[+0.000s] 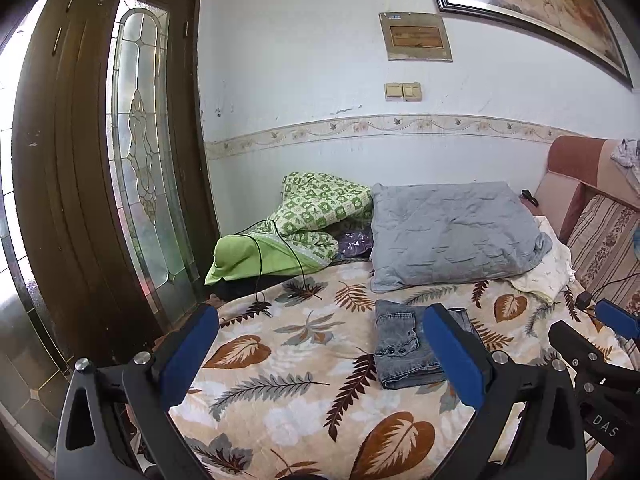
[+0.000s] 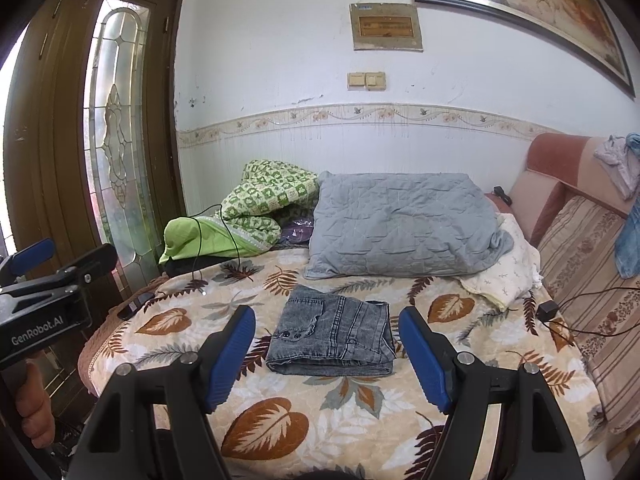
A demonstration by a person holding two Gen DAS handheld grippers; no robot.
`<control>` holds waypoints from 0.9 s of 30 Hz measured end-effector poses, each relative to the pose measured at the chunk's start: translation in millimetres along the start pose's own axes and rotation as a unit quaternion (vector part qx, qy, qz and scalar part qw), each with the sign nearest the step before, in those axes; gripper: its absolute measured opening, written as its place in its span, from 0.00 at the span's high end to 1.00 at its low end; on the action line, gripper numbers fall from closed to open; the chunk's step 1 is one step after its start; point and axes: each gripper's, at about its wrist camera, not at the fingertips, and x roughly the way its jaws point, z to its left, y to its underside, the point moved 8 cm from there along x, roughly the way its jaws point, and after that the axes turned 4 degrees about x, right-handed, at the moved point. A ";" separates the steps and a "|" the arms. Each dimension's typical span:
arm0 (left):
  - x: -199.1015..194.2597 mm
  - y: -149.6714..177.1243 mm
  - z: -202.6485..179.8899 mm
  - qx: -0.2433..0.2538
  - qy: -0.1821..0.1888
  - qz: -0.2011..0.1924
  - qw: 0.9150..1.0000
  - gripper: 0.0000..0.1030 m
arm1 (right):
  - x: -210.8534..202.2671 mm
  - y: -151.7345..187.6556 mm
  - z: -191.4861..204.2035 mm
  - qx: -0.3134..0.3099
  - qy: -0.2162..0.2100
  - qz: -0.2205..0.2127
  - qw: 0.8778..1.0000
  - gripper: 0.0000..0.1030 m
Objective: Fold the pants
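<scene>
Pants point(image 2: 334, 330) lie folded in a compact stack on the bed point(image 2: 280, 400) — task judged complete; both hand-held grippers point(image 1: 320, 354) point(image 2: 328, 354) are held apart, empty.

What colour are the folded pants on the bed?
The folded pants are faded grey-blue washed denim, clearest in the right wrist view.

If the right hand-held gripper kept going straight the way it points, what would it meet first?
Most likely the folded jeans, which lie centred between the open fingers of the right hand-held gripper on the bedspread. Nothing shows in between, though depth is hard to judge.
</scene>
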 end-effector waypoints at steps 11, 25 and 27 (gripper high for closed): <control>-25.7 -9.5 1.8 -0.006 0.002 -0.017 1.000 0.01 | -28.1 -7.6 -2.7 0.004 0.005 -0.018 1.000 0.24; -40.4 -17.7 1.0 -0.005 0.003 -0.027 1.000 0.01 | -45.9 -17.3 -2.1 0.011 0.006 -0.033 0.999 0.23; -38.9 -19.0 1.3 -0.006 0.003 -0.027 1.000 0.01 | -45.9 -18.5 -1.6 0.010 0.004 -0.032 0.999 0.23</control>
